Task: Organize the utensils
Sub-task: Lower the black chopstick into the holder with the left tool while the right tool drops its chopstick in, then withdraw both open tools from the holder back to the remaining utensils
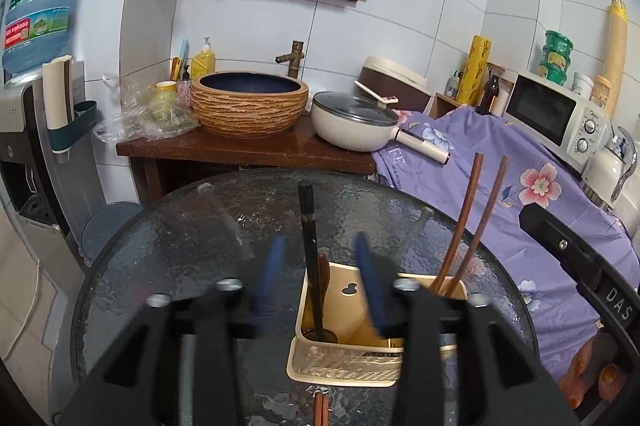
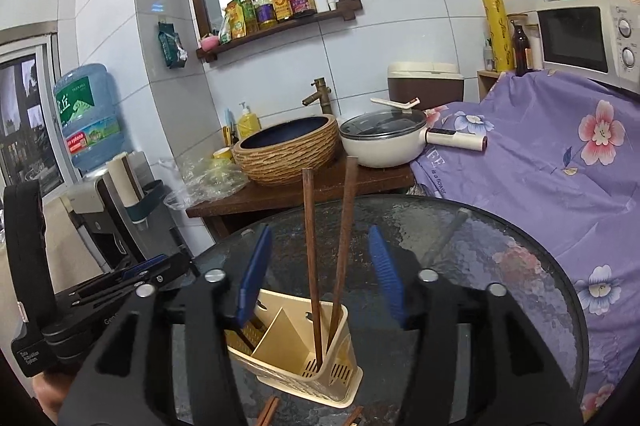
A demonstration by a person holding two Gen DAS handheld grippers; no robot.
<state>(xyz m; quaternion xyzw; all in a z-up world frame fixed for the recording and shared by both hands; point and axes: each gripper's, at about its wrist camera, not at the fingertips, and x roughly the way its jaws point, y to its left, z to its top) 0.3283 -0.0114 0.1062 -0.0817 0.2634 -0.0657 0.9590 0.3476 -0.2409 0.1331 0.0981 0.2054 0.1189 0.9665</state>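
Both my grippers — left (image 1: 320, 258), right (image 2: 320, 266) — gape empty over the caddy (image 2: 296, 358); brown chopsticks (image 2: 344, 246) stand inside, lower centre.

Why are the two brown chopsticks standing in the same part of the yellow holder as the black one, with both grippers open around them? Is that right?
Not quite. The two brown chopsticks stand in a different compartment of the yellow holder from the black chopstick; the left wrist view shows a divider between them. The rest holds: the left gripper and right gripper are both open.
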